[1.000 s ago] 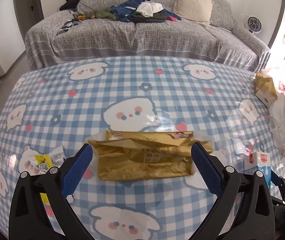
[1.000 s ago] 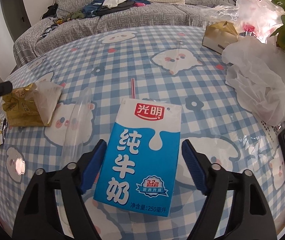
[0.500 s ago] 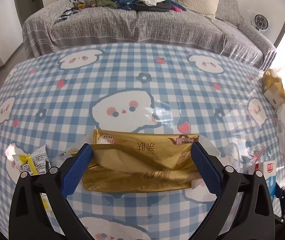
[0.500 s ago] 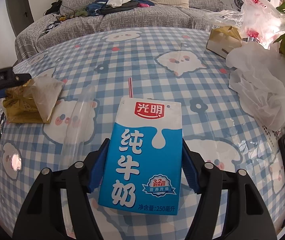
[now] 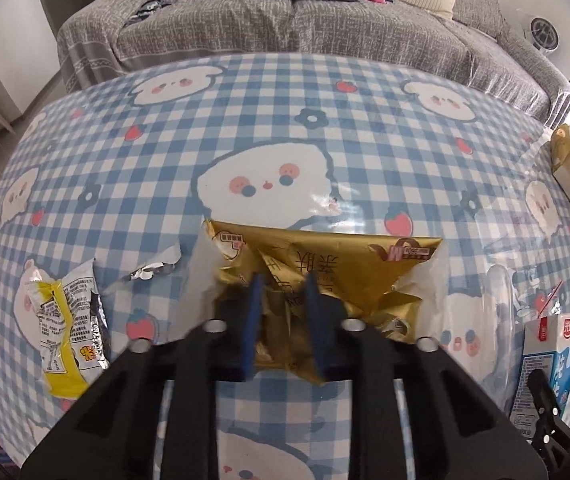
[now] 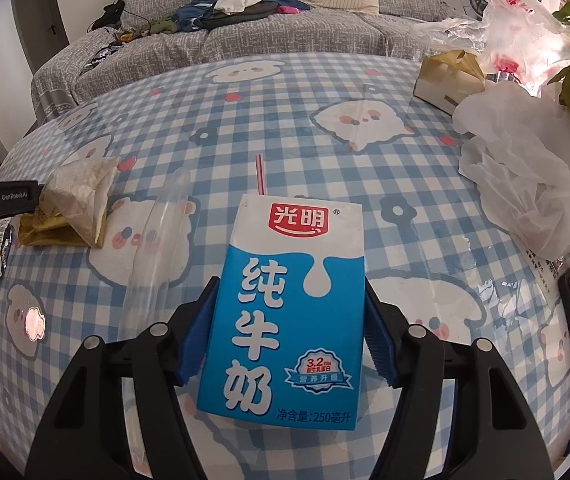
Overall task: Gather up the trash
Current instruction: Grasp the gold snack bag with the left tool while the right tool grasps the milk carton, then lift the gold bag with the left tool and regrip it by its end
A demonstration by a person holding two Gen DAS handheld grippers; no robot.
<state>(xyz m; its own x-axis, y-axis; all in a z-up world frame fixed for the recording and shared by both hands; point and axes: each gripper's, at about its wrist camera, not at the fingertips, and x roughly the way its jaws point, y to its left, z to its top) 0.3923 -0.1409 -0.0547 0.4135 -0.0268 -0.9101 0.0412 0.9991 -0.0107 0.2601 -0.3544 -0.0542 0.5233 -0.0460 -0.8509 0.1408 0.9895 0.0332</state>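
Left gripper point(image 5: 281, 312) is clamped narrow on the crumpled gold wrapper point(image 5: 325, 268), which lies on the tablecloth point(image 5: 245, 120) directly ahead of it; right gripper point(image 6: 289, 332) is closed against both sides of the blue milk carton point(image 6: 289, 304). Both items appear secured but not yet carried off. Left of the left gripper, a yellow snack wrapper point(image 5: 65, 328) and foil scrap point(image 5: 153, 268) remain uncollected; farther right, a white plastic bag point(image 6: 525, 184) is the likely destination.

Crumpled gold wrapper point(image 5: 325, 272) pinched on checked cloth, upright blue milk carton point(image 6: 289, 304) clamped
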